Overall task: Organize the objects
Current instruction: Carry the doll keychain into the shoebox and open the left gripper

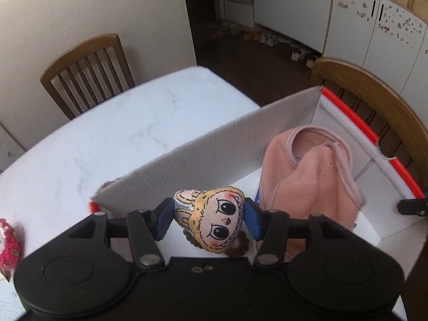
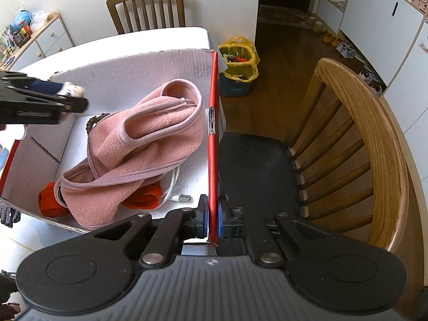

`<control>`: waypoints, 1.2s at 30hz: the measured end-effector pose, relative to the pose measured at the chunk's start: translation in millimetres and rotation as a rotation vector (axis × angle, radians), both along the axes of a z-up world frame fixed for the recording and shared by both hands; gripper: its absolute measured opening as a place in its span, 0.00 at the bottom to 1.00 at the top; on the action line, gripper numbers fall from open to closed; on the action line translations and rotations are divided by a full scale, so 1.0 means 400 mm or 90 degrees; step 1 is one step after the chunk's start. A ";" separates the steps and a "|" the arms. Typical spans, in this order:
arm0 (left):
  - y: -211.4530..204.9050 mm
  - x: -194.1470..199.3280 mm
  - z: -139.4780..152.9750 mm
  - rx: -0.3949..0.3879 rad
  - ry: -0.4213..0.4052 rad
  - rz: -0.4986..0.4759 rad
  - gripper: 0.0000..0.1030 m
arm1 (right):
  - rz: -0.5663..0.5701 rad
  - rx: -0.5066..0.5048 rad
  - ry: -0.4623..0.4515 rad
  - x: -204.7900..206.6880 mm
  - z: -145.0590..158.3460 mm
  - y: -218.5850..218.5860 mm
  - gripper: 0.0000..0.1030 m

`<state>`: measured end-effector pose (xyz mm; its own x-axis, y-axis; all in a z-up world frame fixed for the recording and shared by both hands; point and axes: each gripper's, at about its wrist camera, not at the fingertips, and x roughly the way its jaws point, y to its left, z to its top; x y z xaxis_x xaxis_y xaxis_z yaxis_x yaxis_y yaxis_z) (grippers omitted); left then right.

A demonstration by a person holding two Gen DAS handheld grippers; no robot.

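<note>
My left gripper [image 1: 208, 215] is shut on a small plush doll head [image 1: 214, 222] with a yellow hood and big eyes; both blue pads press its sides. It hangs just inside the near left corner of a white cardboard box [image 1: 214, 147] with red outer faces. A pink fleece garment [image 1: 307, 176] lies bunched in the box to the right of the doll. In the right wrist view my right gripper [image 2: 212, 222] is shut on the box's right wall [image 2: 213, 133]. There the left gripper [image 2: 67, 93] comes in from the left with the doll [image 2: 72, 90], above the fleece [image 2: 144, 139].
Under the fleece lie an orange cloth [image 2: 48, 203], a white cable with a plug [image 2: 182, 197] and a brown braided cord [image 2: 93, 123]. The box stands on a white marble table [image 1: 107, 133]. Wooden chairs [image 2: 361, 147] flank it. A pink knitted item [image 1: 8, 240] lies at the left.
</note>
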<state>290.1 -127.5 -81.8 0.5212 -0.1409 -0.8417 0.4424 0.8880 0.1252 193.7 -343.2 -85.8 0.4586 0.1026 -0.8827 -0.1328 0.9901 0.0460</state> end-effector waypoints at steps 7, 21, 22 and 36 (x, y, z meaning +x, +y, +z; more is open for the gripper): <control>-0.021 0.037 -0.062 0.040 0.022 0.002 0.52 | 0.001 -0.002 0.000 -0.002 -0.002 0.002 0.07; -0.026 0.059 -0.136 0.065 0.079 -0.003 0.53 | 0.002 0.000 0.003 0.001 0.000 0.003 0.06; -0.025 0.058 -0.139 0.068 0.080 -0.003 0.53 | 0.002 0.000 0.003 0.001 0.000 0.003 0.06; 0.005 0.048 -0.115 0.051 0.076 0.010 0.63 | -0.002 0.004 0.005 0.003 -0.002 -0.003 0.06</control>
<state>309.4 -125.3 -127.9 0.4186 -0.0640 -0.9059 0.4442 0.8845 0.1428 195.1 -344.3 -86.5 0.4525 0.1064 -0.8854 -0.1296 0.9902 0.0527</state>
